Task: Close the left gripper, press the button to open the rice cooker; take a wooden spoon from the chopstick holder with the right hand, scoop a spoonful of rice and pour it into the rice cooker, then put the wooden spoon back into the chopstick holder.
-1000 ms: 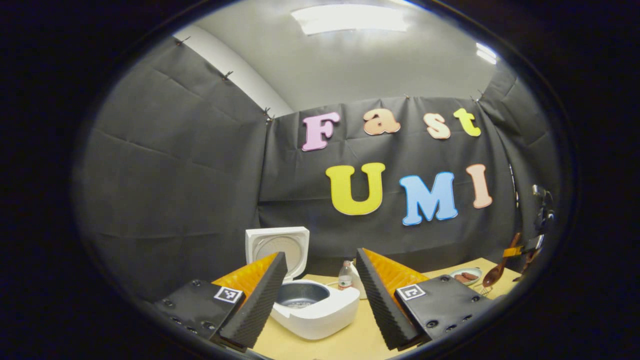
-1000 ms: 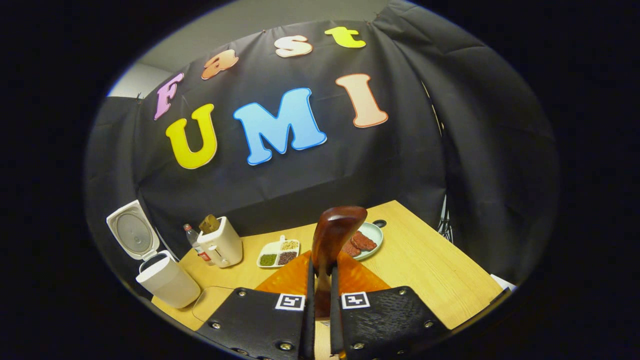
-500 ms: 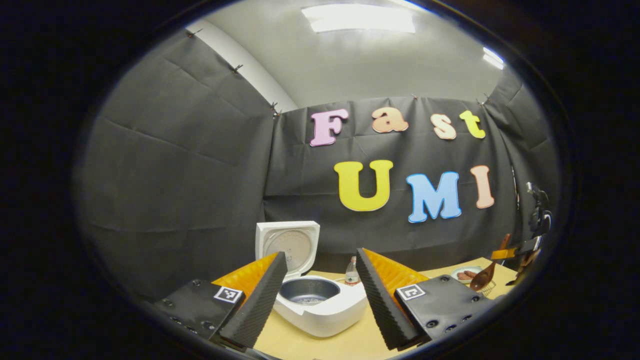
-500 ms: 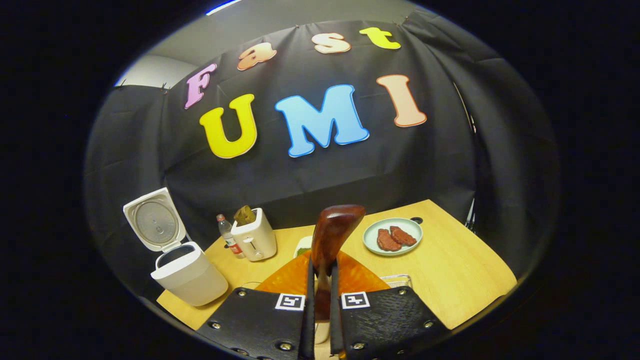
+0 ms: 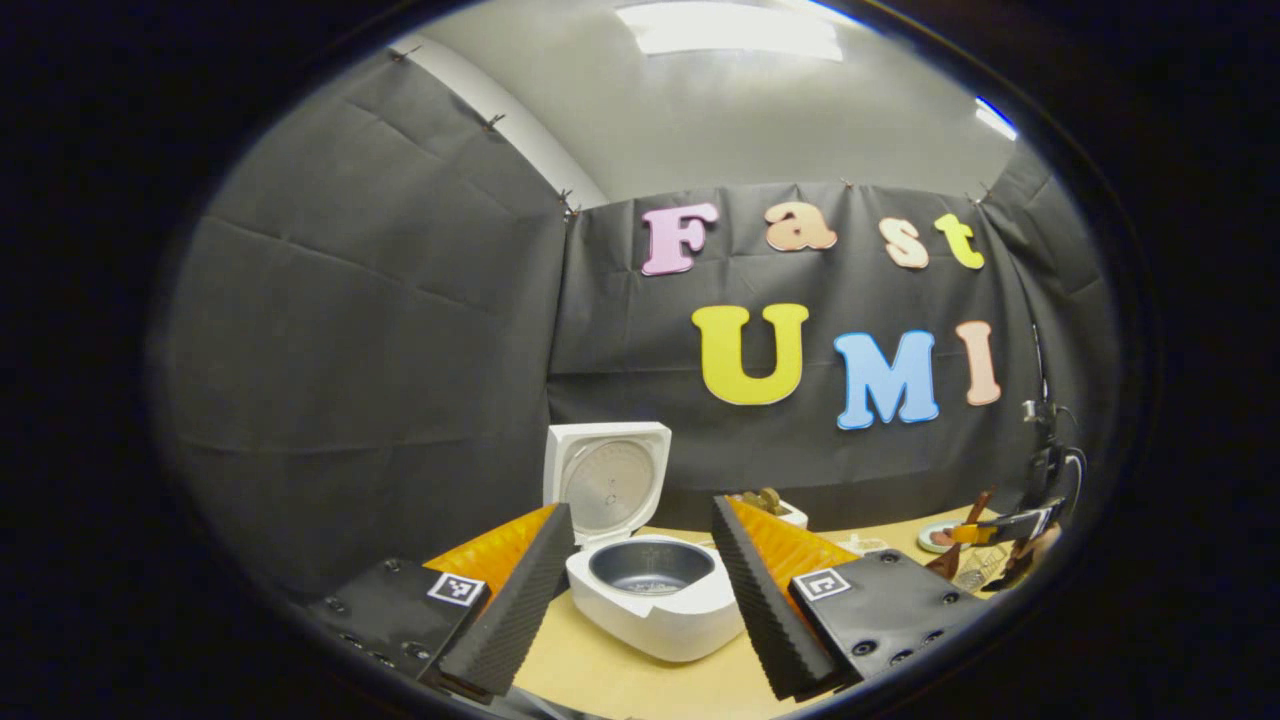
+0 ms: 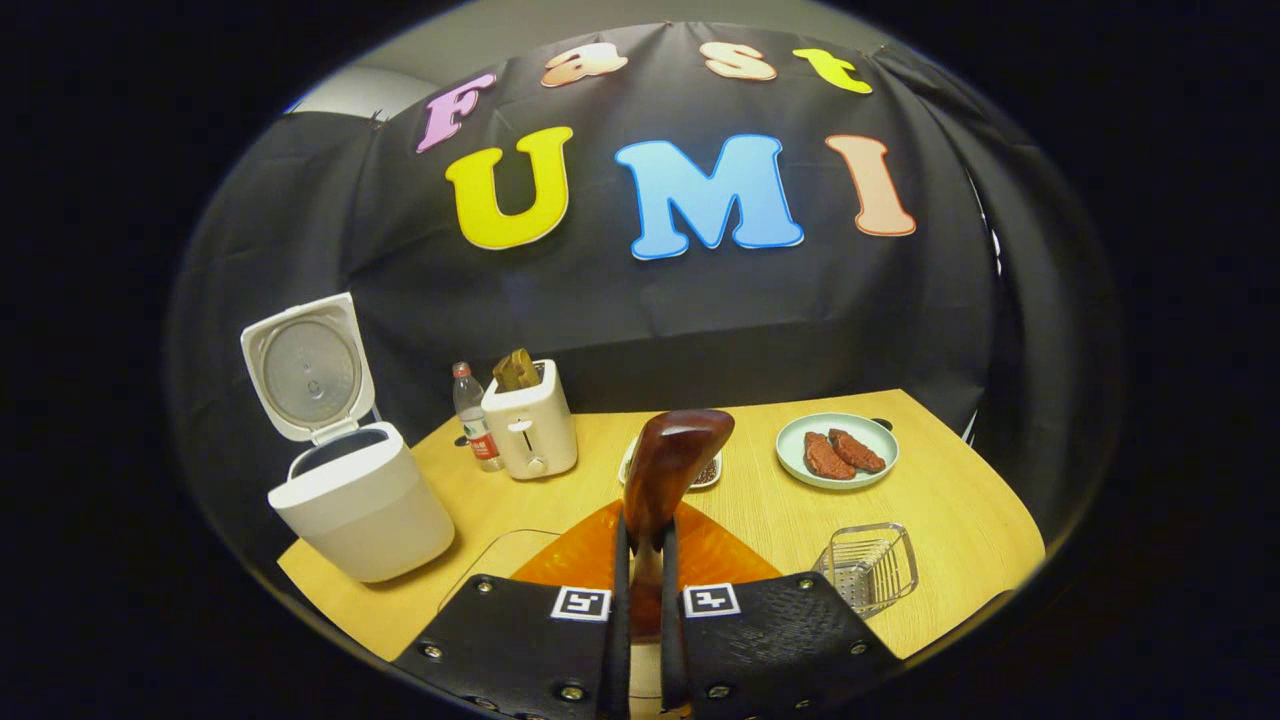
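- Left tongs [image 5: 640,590] spread wide, nothing between the ribbed pads [image 5: 520,610], hovering above the desk [image 5: 600,680] w/ the rice cooker [image 5: 655,600] seen through the gap.
- Rice cooker at left end of desk, white lid [image 5: 605,480] standing upright at the back, dark inner pot [image 5: 650,565] exposed; contents too small to tell.
- Right tongs [image 6: 640,600] clamped narrow on handle of wooden spoon [image 6: 668,470], dark brown bowl of spoon rising upright beyond the fingertips; whether any rice sits on it, can't tell.
- In right gripper view: cooker [image 6: 360,500] far left, lid [image 6: 305,365] open; water bottle [image 6: 475,420] and white toaster [image 6: 530,430] w/ bread in slot just beside each other behind it.
- Small divided dish [image 6: 705,470] partly hidden behind spoon; pale green plate [image 6: 795,455] w/ two reddish meat slices [image 6: 840,452] to the right.
- Clear wire-look basket [image 6: 870,565] near front right edge of desk [image 6: 960,500], close to the right tongs.
- In left gripper view: right tongs [image 5: 1005,525] w/ spoon [image 5: 960,540] at far right, well apart from cooker.
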### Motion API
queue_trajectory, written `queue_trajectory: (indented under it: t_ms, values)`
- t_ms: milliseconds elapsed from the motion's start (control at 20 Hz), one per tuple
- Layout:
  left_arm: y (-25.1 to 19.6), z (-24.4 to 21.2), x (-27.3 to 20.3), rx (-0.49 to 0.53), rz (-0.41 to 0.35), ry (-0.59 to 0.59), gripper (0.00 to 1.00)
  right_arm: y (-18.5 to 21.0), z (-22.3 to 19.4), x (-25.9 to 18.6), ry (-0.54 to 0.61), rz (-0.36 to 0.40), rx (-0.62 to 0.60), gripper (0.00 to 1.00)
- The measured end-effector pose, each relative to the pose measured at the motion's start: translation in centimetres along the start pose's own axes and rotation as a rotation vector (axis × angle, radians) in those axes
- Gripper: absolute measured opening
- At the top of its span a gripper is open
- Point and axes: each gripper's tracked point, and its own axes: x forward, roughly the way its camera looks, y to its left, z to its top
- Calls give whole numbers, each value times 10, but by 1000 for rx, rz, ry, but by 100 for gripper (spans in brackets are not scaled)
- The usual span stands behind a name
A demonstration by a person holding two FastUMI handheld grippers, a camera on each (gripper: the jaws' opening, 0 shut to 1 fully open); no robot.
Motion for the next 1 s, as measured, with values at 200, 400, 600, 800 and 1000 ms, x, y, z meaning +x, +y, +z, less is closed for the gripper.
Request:
queue_trajectory:
  t_ms: [200,400,600,800,1000]
  values:
    - [14,-5,-1,25,17,12,96,1,-24,19,-7,-64,-115,12]
    - [24,-7,0,44,24,20,95,13,-40,27,-9,-85,-199,12]
    - [28,-7,3,42,24,23,96,41,-52,26,11,-41,-206,12]
    - [27,-10,3,39,18,25,96,66,-62,23,45,16,-103,12]
    - [25,-11,2,38,13,25,97,80,-66,20,89,90,95,13]
